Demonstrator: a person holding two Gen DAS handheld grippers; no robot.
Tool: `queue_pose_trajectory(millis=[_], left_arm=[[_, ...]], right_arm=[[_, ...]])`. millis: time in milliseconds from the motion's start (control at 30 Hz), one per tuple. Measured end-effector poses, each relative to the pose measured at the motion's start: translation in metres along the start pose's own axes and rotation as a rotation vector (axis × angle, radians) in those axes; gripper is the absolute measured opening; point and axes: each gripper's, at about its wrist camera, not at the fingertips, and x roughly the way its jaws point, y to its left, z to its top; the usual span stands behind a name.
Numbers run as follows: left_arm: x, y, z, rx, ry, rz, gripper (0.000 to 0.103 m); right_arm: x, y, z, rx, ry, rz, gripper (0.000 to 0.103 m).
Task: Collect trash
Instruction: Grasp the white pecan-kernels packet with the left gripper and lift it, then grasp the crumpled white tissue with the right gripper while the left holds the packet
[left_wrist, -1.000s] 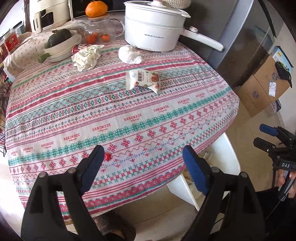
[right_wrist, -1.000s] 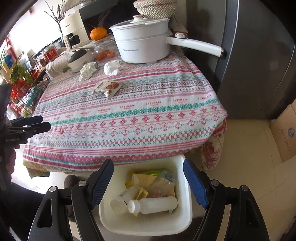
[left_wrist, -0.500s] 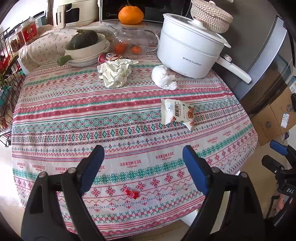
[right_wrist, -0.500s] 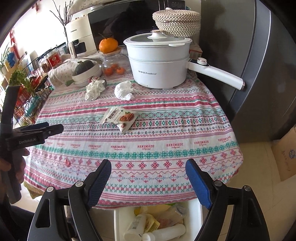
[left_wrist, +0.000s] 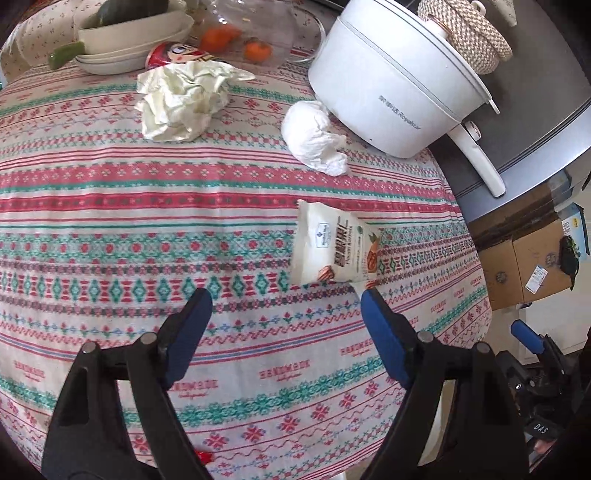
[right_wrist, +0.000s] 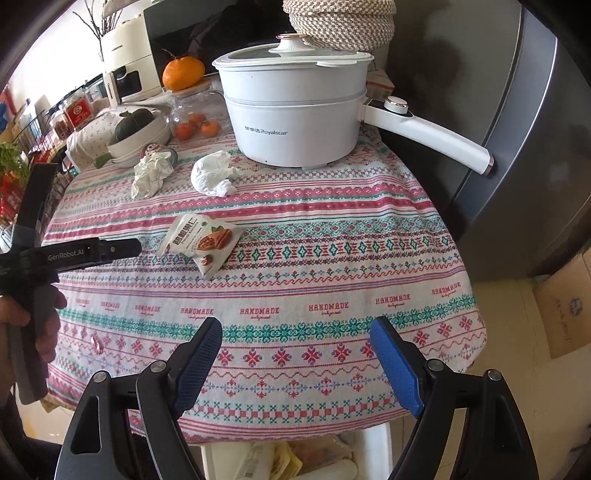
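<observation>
Desk w/ patterned woven cloth (left_wrist: 110, 192): left claw (left_wrist: 282, 314), jaws spread & empty, should straddle flat white nut-snack packet (left_wrist: 332, 245) before pinching.

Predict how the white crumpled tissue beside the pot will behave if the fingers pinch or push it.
The crumpled tissue looks loosely wadded, so it would probably squash under a pinch. Being thin paper, it is likely very light and may slide on the tablecloth when pushed. Its irregular lobes suggest it won't roll.
</observation>
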Motion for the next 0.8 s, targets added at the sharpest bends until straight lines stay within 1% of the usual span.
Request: queue_pose_trajectory(millis=[100,133,200,267,300,333,367,400,433,567,667,800], left_arm=[[0.013,-0.011,0.005,-0.004,0.011,-0.020,0.082],[0.018,-0.012,0.005,-0.020,0.017,-0.025,0.082],[0.028,-0.010,0.007,-0.064,0.032,-0.046,0.078],[0.035,-0.007,0.007,-0.106,0.049,-0.075,0.062],[0.039,-0.007,0.008,-0.122,0.054,-0.087,0.058],[0.041,-0.006,0.007,-0.135,0.057,-0.096,0.049],[0.043,-0.005,0.007,-0.144,0.057,-0.102,0.040],[0.044,-0.005,0.006,-0.148,0.049,-0.107,0.036],[0.043,-0.006,0.006,-0.145,0.038,-0.107,0.028],[0.033,-0.011,0.006,-0.087,-0.007,-0.068,0.025],[0.020,-0.011,0.004,-0.039,-0.022,-0.036,0.025],[-0.010,-0.007,-0.003,0.022,-0.056,0.027,0.025]], right_arm=[[0.003,-0.003,0.002,0.010,0.005,0.000,0.084],[0.004,-0.005,0.002,0.015,0.007,0.001,0.084],[0.004,-0.006,0.002,0.021,0.011,0.003,0.084],[0.005,-0.007,0.001,0.023,0.013,0.003,0.084],[0.005,-0.007,0.001,0.021,0.013,0.001,0.084],[0.005,-0.008,0.000,0.019,0.013,-0.002,0.084],[0.004,-0.008,0.000,0.017,0.013,-0.006,0.084],[0.004,-0.008,-0.001,0.014,0.012,-0.012,0.084],[0.004,-0.009,-0.002,0.010,0.011,-0.018,0.084],[0.003,-0.011,-0.005,0.000,0.012,-0.033,0.084],[0.003,-0.013,-0.007,-0.003,0.016,-0.043,0.084],[0.005,-0.014,-0.008,0.009,0.020,-0.040,0.084]])
